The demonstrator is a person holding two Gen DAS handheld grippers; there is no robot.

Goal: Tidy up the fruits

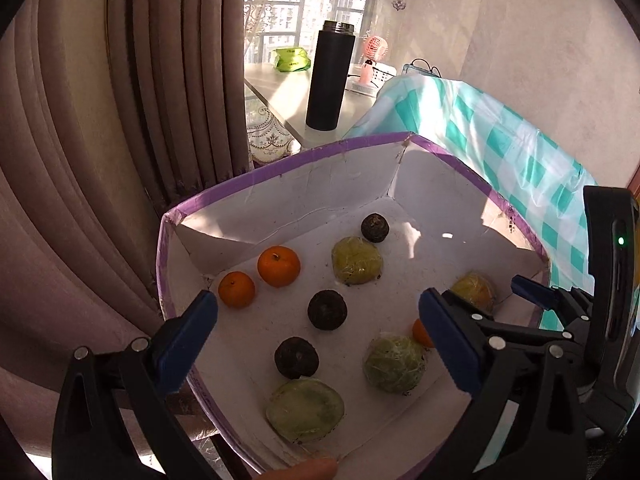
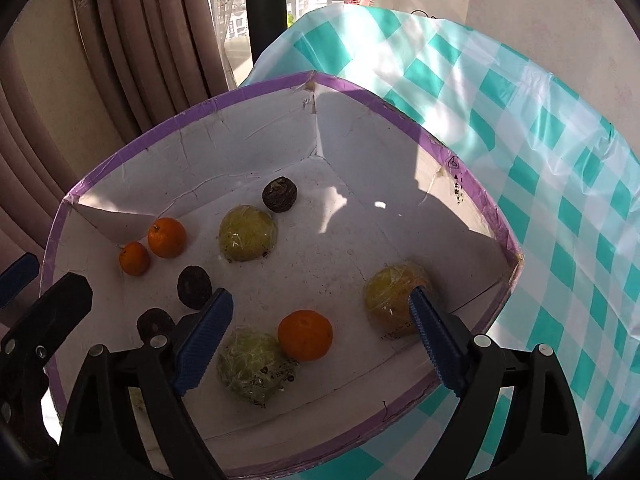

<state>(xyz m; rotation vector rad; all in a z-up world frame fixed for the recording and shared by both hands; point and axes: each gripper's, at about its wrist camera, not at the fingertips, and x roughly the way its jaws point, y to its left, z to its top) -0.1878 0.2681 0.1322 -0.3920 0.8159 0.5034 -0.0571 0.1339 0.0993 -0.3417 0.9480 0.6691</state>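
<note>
A black flask (image 1: 330, 76) stands upright on a pale tabletop (image 1: 280, 92) at the top centre of the left wrist view. Left of it lies a green packet (image 1: 291, 59); to its right is a small pink fan (image 1: 373, 58). Brown curtains (image 1: 132, 92) fill the left side. A teal checked cloth (image 2: 540, 152) covers the right.

Bare box floor (image 2: 352, 248) lies open ahead of my right hand-held gripper (image 2: 320, 336); an orange (image 2: 305, 335) sits between its fingers.
</note>
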